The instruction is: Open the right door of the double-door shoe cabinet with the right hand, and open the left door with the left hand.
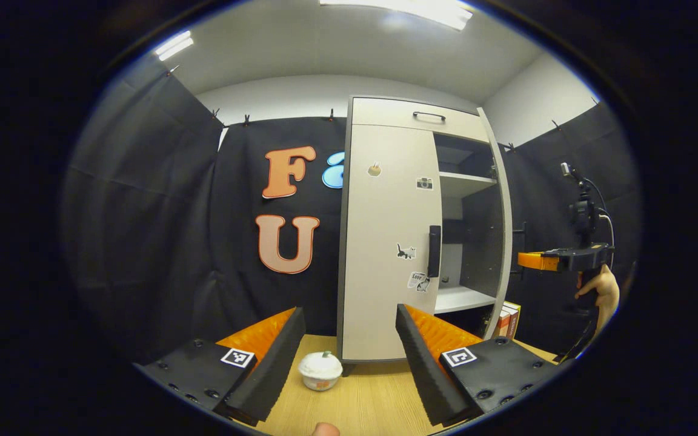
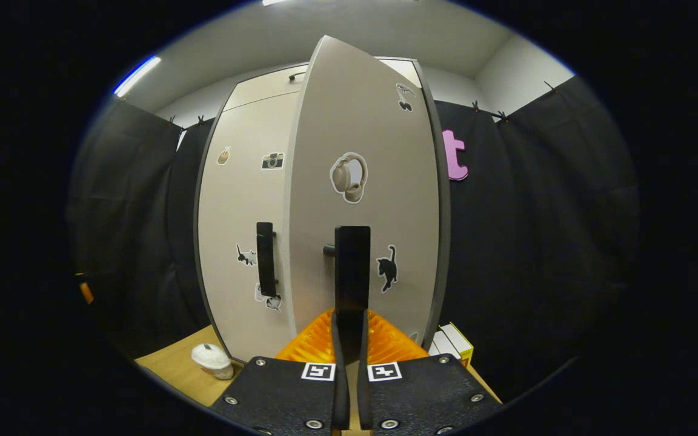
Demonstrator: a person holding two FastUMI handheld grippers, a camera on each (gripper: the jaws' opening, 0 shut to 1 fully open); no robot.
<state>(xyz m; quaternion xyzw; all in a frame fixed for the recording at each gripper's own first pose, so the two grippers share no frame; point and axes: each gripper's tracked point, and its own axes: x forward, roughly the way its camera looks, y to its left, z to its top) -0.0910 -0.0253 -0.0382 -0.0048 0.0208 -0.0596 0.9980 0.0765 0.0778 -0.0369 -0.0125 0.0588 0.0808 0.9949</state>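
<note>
Shoe cabinet [image 1: 385, 242] stood on the wooden table against the booth wall, its right door [image 2: 364, 200] swung well out with the right gripper [image 2: 349, 339] clamped on that door's black handle [image 2: 352, 272]. Its left door [image 1: 385, 254] was shut, its handle [image 1: 434, 251] untouched. The left gripper [image 1: 349, 345] hung back with jaws spread wide and empty, so that half remained.

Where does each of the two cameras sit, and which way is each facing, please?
Left gripper view: rides the open left gripper, facing the closed left door; a hand holds the right gripper at the far right.
Right gripper view: rides the right gripper, shut on the right door's handle.
Both share the left door, its handle and a white cup.
</note>
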